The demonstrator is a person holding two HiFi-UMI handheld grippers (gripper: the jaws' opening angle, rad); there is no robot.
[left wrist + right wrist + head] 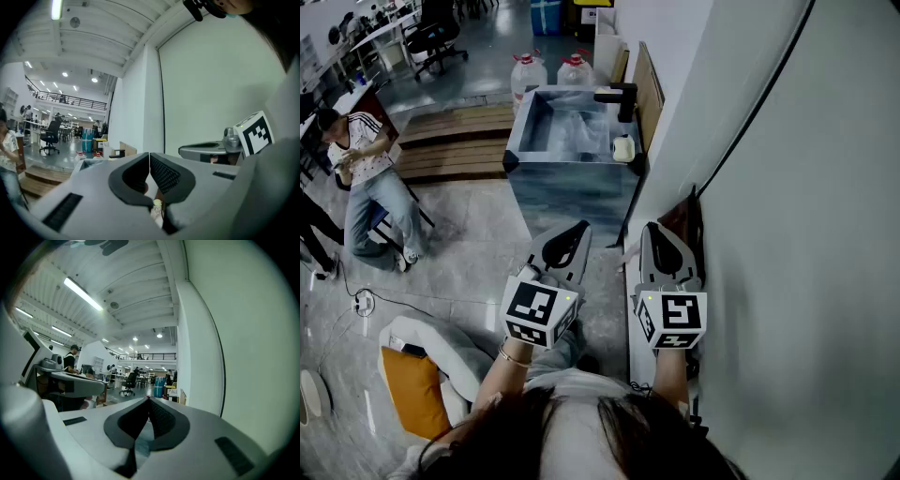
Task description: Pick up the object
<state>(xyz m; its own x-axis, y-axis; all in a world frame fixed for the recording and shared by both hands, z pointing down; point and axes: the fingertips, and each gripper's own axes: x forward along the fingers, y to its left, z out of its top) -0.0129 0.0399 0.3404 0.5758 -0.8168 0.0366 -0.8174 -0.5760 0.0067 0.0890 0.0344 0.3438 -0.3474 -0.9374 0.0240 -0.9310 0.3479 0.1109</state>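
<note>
Both grippers are held side by side at chest height, pointing forward along a white wall. My left gripper has its jaws pressed together with nothing between them, and the left gripper view shows the same. My right gripper is likewise shut and empty, close to the wall. Ahead stands a grey sink unit with a black faucet. A small pale object lies on the unit's near right corner, well beyond both gripper tips.
The white wall runs along the right. Two water bottles stand behind the sink, and a low wooden platform lies to its left. A seated person is at the left. A chair with an orange cushion is near my left side.
</note>
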